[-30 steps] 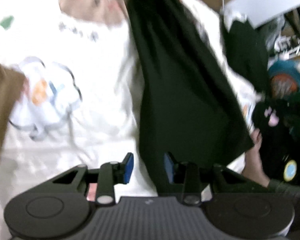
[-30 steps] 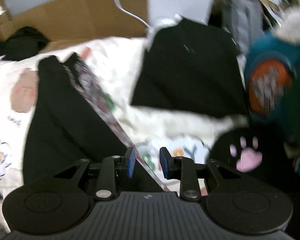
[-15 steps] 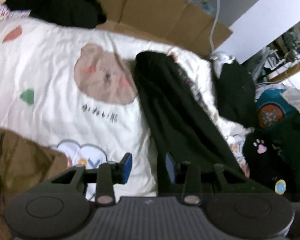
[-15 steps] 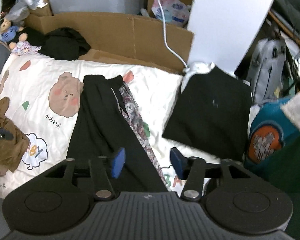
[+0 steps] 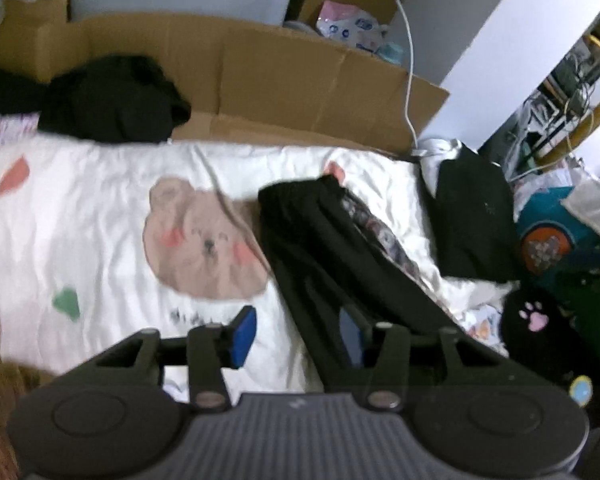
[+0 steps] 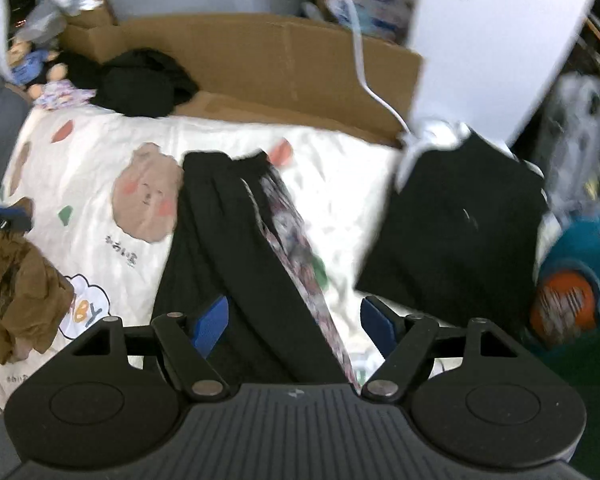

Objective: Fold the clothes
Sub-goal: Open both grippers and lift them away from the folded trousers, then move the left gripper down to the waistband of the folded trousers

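Observation:
A long black garment (image 5: pixel 332 256) (image 6: pixel 228 240) folded lengthwise lies on the white cartoon-print bedsheet (image 5: pixel 100 216) (image 6: pixel 340 192), with a patterned lining showing along its right edge. My left gripper (image 5: pixel 296 334) hangs above its near end, open, with nothing between the blue pads. My right gripper (image 6: pixel 294 322) is wide open above the same garment, also holding nothing. A folded black garment (image 5: pixel 472 216) (image 6: pixel 460 232) rests at the right side of the bed.
A crumpled brown garment (image 6: pixel 16 292) lies at the left. A black heap (image 5: pixel 112 100) (image 6: pixel 148 80) sits against the cardboard box wall (image 5: pixel 300 72) (image 6: pixel 280 64). A teal bag (image 6: pixel 572 280), a white cable (image 5: pixel 408 60) and clutter crowd the right.
Both grippers have risen and pulled back from the black garment. The right gripper's jaws have spread from nearly shut to wide open; the left stayed open.

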Available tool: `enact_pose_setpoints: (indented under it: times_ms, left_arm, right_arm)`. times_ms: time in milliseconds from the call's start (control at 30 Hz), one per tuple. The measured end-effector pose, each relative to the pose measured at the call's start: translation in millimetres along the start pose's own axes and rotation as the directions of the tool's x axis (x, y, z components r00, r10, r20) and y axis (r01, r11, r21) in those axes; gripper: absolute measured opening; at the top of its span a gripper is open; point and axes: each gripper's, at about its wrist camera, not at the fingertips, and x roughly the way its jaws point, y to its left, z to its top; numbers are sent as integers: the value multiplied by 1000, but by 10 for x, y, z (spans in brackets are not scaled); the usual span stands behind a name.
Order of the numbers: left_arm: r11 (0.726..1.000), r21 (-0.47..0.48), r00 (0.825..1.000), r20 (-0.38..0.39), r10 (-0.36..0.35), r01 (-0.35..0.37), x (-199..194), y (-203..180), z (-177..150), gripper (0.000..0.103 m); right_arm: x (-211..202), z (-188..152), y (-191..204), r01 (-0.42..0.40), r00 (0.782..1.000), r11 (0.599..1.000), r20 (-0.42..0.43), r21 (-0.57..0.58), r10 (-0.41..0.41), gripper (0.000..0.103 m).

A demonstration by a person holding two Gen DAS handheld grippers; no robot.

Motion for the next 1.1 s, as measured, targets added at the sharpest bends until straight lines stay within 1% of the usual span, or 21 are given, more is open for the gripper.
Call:
enact_pose_setpoints:
  times_ms: [100,200,233,300,400,467,567,633,667,733,833,900,1100]
  left_arm:
    - [999,29,1000,6,29,-29,168,-86,182,53]
    - [994,95,994,94,50,-59,324,-219,316,53]
    - [992,107,993,108,49,-60,389,-253,349,53]
    - [992,111,993,112,44,-57,514,-297,405,53]
    - [989,127,993,97,62,-74,733,-378,507,53]
    - [988,136,994,95,57,-70,871,-422,590,53]
    - [992,105,994,97,56,-66,1041,-425,702,53]
    - [996,66,994,99,54,-61,1209,-423,785,53]
    - [997,51,994,98,52,-57,1265,-418,802,52]
    - [999,-25,995,99,29,-27,1430,-388,864,51]
    - [997,-73,994,104,33,-25,1613,-414,921,49]
    - [998,-64,995,92,33,-27,1732,-467,939,44]
    - [998,15,998,41,57,-58,2016,-621,892,44]
  right_arm:
    - [206,36,8,-14,1000,999,13,-38,15,78]
    - [412,73,16,-27,999,997,25,-77,30,78]
    - [481,85,19,-32,999,995,29,-90,35,78]
    - [600,109,11,-41,998,993,43,-111,46,78]
    - [697,142,-59,-57,994,991,89,-119,68,78]
    - [762,164,-106,-67,989,990,119,-126,82,78]
    - [860,196,-176,-82,981,987,164,-136,105,78]
    - [927,213,-227,-94,975,987,188,-134,118,78]
    - [963,213,-259,-102,974,988,191,-119,124,78]
    - [1029,202,-323,-117,972,989,195,-92,133,78]
    - [1099,134,-430,-127,972,990,191,-60,137,77]
    - [1146,89,-501,-134,972,990,189,-39,139,78]
    - [1287,-48,-714,-154,972,988,183,25,147,78]
